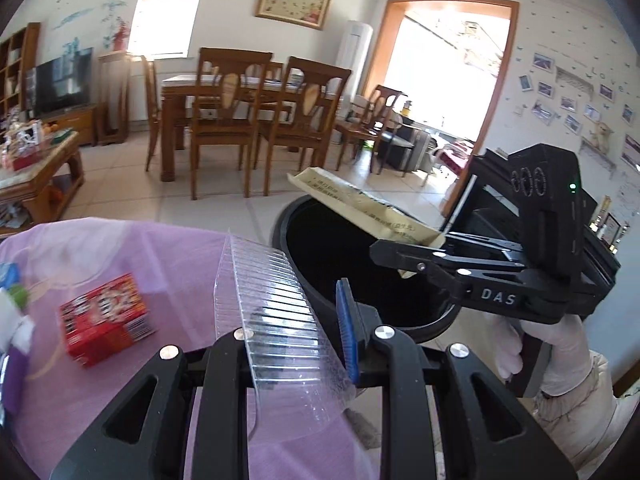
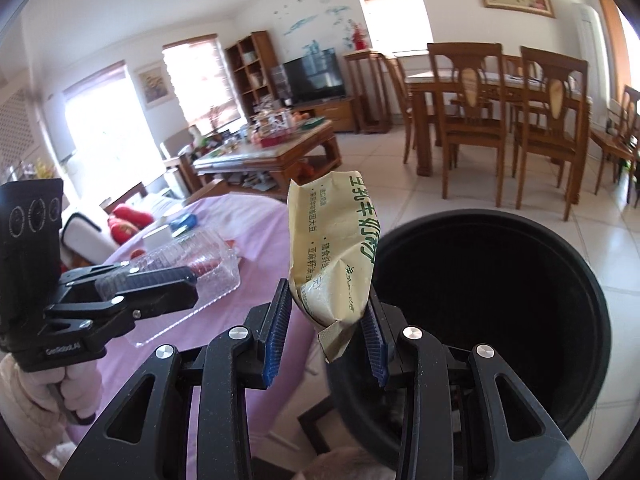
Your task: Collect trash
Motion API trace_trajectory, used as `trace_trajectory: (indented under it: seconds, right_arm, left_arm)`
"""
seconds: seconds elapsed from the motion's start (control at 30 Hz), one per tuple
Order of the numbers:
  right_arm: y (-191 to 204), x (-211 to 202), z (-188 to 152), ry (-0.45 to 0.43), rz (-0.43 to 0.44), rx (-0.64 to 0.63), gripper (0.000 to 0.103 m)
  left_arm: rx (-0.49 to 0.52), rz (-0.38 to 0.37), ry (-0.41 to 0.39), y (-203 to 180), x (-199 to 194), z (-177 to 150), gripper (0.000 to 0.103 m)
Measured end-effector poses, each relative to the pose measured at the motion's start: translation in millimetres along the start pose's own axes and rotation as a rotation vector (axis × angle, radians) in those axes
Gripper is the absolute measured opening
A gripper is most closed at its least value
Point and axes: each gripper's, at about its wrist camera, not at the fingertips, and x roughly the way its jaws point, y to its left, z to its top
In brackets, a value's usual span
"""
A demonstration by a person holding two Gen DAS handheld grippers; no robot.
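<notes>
Nearest the lens in the left wrist view, the left gripper (image 1: 296, 344) has its jaws drawn narrow on a clear ribbed plastic tray (image 1: 276, 312), which stands up on edge between the pads and leans out over the edge of the pink tablecloth (image 1: 120, 248). A blue ridged pad (image 1: 346, 332) presses the tray's right side. In the right wrist view the same tray (image 2: 192, 264) is seen from the side, clamped in the black jaws above the cloth. The right gripper (image 2: 326, 332) is closed to a narrow gap on the lower end of a crumpled yellowish food pouch (image 2: 332, 256) printed with green characters; the pouch rises upright from the pads, and its bottom corner hangs just below them. From the left wrist view that pouch (image 1: 360, 208) is held out above the rim of the round black trash bin (image 1: 320, 256), which stands on the tiled floor just beside the table. The bin's dark mouth (image 2: 480, 300) fills the lower right of the right wrist view, just to the right of the pouch. A white-gloved hand (image 1: 560, 356) grips the right gripper's handle. On the cloth a red box (image 1: 104, 320) lies to the left of the tray, well apart from the bin.
</notes>
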Motion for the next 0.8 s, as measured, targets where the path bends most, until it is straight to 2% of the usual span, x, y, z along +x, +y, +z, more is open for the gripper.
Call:
trace_trajectory:
  seconds: [0.27, 0.4, 0.8]
  right_arm:
    - [-69.9, -12.1, -19.0, 0.001, -0.098, 0.111, 0.035]
    - [-93.8, -10.0, -27.2, 0.014, -0.116, 0.148, 0.035]
    - [-111.4, 1.5, -40.5, 0.043, -0.137, 0.169, 0.035]
  left_arm:
    - [0.031, -0.105, 0.046, -30.9, 52.1, 14.2, 0.024]
    - [0.026, -0.132, 0.069, -34.3, 74.1, 21.0, 0.023]
    - [0.023, -0.149, 0.177, -41.1, 116.2, 16.7, 0.024]
